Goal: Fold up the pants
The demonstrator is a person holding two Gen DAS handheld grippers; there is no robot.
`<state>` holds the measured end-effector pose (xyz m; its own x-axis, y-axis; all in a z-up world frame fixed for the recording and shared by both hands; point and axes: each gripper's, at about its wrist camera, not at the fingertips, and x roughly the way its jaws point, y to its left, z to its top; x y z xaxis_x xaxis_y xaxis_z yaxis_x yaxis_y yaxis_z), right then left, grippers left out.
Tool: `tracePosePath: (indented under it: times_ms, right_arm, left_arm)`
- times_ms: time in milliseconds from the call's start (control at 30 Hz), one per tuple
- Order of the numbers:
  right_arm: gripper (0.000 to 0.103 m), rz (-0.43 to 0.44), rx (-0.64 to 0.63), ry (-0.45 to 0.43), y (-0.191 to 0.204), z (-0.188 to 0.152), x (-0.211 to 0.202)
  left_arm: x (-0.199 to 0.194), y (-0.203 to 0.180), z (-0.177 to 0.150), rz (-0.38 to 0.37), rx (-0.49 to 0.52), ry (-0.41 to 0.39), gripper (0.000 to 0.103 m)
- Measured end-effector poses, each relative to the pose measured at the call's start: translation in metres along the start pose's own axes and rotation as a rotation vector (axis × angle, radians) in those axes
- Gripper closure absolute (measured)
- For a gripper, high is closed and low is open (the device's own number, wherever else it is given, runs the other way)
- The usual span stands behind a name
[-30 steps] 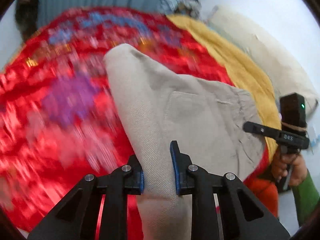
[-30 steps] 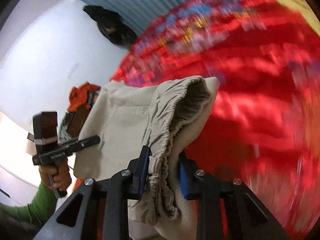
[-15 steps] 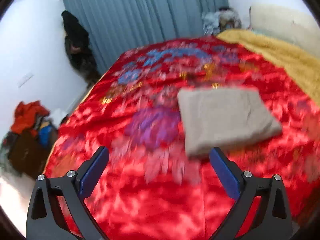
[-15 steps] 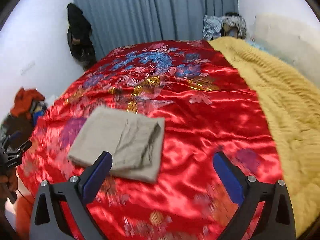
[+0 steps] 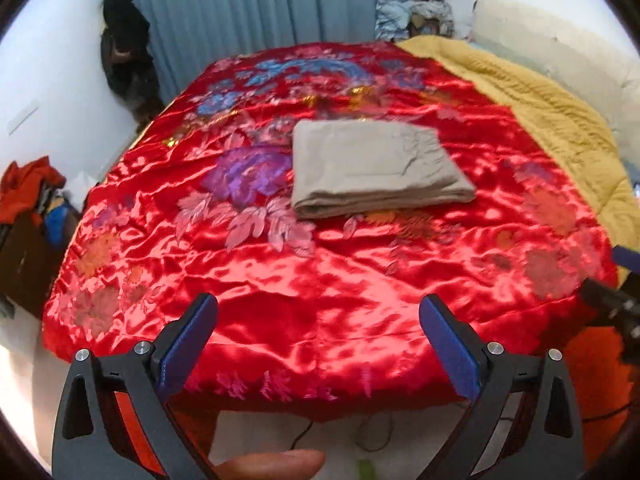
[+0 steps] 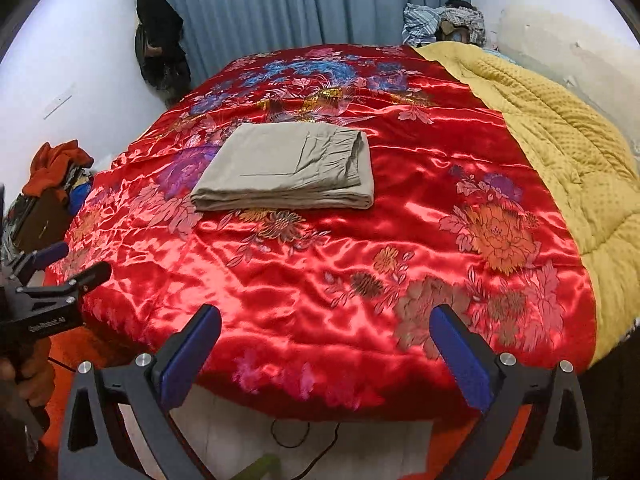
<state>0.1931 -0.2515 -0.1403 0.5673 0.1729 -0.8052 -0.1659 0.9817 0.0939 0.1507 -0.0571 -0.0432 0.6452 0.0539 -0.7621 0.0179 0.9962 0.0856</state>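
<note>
The beige pants (image 5: 372,168) (image 6: 288,168) lie folded into a flat rectangle on the red satin bedspread (image 5: 320,280) (image 6: 320,272), toward the bed's middle. My left gripper (image 5: 318,316) hangs open over the bed's near edge, far back from the pants, nothing between its blue pads. My right gripper (image 6: 326,326) is likewise open and empty, also at the near edge. The left gripper also shows at the left border of the right wrist view, (image 6: 60,268), held by a hand.
A yellow quilt (image 6: 560,140) covers the bed's right side, with a cream pillow (image 5: 552,48) behind. Blue curtains (image 6: 304,8) hang at the back, dark clothing (image 6: 160,48) on the wall. A pile of orange clothes (image 6: 52,168) sits left. A cable (image 6: 296,436) lies on the floor.
Both grippers were shut on the pants a second ago. They opened wide, let the pants drop folded on the bed, and pulled back to the bed's near edge.
</note>
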Motion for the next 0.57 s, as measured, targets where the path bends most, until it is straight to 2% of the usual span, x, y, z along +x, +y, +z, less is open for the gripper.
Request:
tracePosePath:
  times_ms: [167,400,567]
  right_arm:
    - [0.000,-0.037,-0.070,-0.016,0.018,0.001,-0.014]
    - [0.000,-0.045,-0.055,-0.026,0.017,0.003,-0.017]
    - [0.000,-0.039,-0.040,-0.035,0.016,0.004,-0.018]
  left_arm:
    - [-0.008,0.001,0.004,-0.008,-0.008,-0.025,0.002]
    - [-0.008,0.005,-0.002,-0.037,-0.044,0.001,0.002]
    - [-0.016,-0.003,-0.003,-0.011,-0.014,-0.032,0.002]
